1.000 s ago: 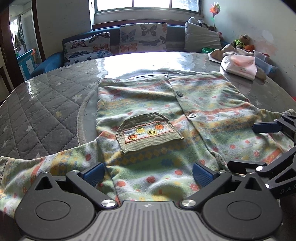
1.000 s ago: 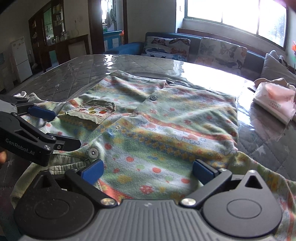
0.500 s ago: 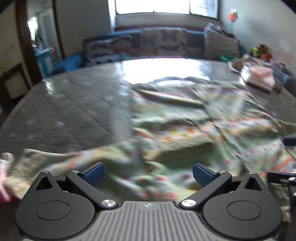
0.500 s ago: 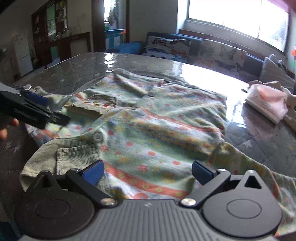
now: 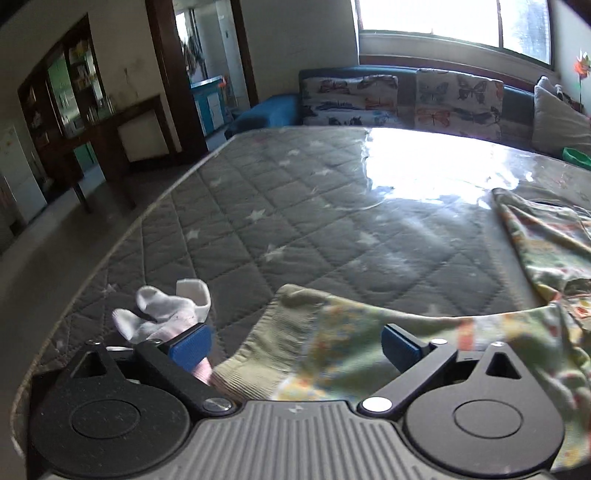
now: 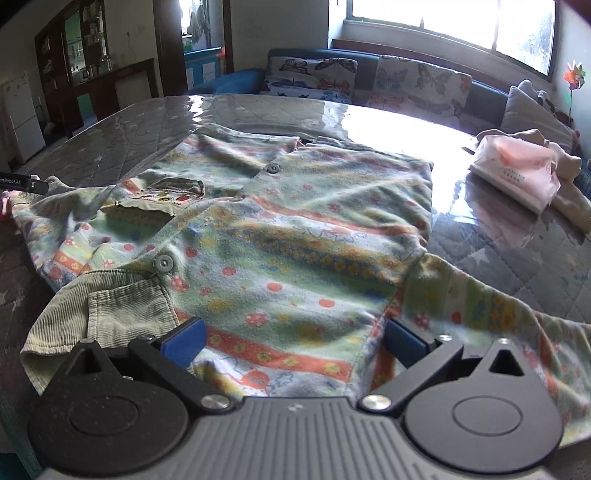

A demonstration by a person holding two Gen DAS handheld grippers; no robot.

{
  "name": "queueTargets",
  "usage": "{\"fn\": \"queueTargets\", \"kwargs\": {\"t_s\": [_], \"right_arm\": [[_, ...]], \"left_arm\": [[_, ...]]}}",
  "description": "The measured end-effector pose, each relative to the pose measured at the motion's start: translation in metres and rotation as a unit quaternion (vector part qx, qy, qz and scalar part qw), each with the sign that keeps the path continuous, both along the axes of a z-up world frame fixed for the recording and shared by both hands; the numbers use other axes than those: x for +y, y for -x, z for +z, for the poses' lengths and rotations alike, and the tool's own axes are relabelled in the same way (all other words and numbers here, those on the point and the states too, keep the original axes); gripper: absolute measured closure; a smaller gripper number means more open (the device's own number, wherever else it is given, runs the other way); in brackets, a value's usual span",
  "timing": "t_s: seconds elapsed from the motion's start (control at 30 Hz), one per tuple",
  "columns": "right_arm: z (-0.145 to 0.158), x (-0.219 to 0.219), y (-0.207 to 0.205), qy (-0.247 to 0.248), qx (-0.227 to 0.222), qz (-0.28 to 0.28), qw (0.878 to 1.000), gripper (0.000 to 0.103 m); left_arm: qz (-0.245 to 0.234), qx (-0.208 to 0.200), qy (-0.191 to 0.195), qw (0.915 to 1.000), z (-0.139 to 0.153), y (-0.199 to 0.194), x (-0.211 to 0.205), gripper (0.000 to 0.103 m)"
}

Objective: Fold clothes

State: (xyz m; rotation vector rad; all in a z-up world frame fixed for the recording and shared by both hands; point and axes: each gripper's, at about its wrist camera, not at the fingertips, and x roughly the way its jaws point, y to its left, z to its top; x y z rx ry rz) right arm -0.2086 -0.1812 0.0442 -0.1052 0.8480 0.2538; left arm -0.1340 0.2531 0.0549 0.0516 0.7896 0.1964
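Lying spread flat on the quilted surface (image 6: 517,266), patterned shirt (image 6: 295,229), left claw (image 5: 293,341) wide open over its sleeve (image 5: 332,339) beside a white sock (image 5: 166,310), right claw (image 6: 293,339) wide open over the hem, holding nothing

Bright window (image 6: 443,22) backlight, tabletop (image 5: 424,162) glare, dim interior, fisheye-bent edges, slight blur.
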Motion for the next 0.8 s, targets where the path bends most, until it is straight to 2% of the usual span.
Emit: {"fn": "queueTargets", "kwargs": {"t_s": [0.03,0.1,0.17,0.23,0.27,0.3,0.37,0.4,0.43,0.67,0.77,0.8], "right_arm": [[0.0,0.0,0.0,-0.001,0.001,0.0,1.0,0.0],[0.001,-0.001,-0.001,-0.002,0.001,0.001,1.0,0.0],[0.004,-0.002,0.001,-0.008,-0.003,-0.003,1.0,0.003],[0.008,-0.005,0.004,-0.007,-0.013,-0.009,1.0,0.004],[0.011,-0.007,0.006,-0.006,-0.02,-0.012,1.0,0.004],[0.014,-0.01,0.008,-0.004,-0.026,-0.015,1.0,0.005],[0.019,-0.016,0.014,0.006,-0.041,-0.025,0.999,0.005],[0.02,-0.02,0.017,0.013,-0.048,-0.03,0.998,0.006],[0.021,-0.023,0.019,0.019,-0.053,-0.035,0.998,0.006],[0.015,-0.076,0.042,0.024,-0.054,-0.098,0.993,0.01],[0.014,-0.097,0.05,0.021,-0.054,-0.133,0.989,0.012],[0.012,-0.101,0.051,0.024,-0.05,-0.139,0.989,0.014]], "left_arm": [[0.002,0.005,0.008,1.0,-0.002,-0.002,0.006,0.02],[0.003,0.007,0.011,0.9999,-0.005,-0.004,0.012,0.024],[-0.002,0.0,0.0,1.0,-0.004,-0.003,0.014,0.034],[-0.006,-0.006,-0.011,0.9999,-0.004,-0.002,0.015,0.064],[-0.009,-0.009,-0.017,0.9998,-0.004,-0.002,0.016,0.067],[-0.012,-0.012,-0.027,0.9995,-0.006,-0.001,0.005,0.073],[-0.015,-0.016,-0.049,0.9986,-0.009,-0.001,0.0,0.077],[-0.01,-0.018,-0.079,0.9967,-0.011,-0.001,-0.004,0.083],[-0.004,-0.02,-0.108,0.994,-0.013,-0.001,-0.008,0.094],[-0.059,-0.043,-0.069,0.9949,0.012,0.01,-0.041,0.089],[-0.083,-0.052,-0.053,0.9938,0.023,0.015,-0.055,0.069],[-0.091,-0.056,-0.047,0.9932,0.026,0.017,-0.06,0.059]]}}
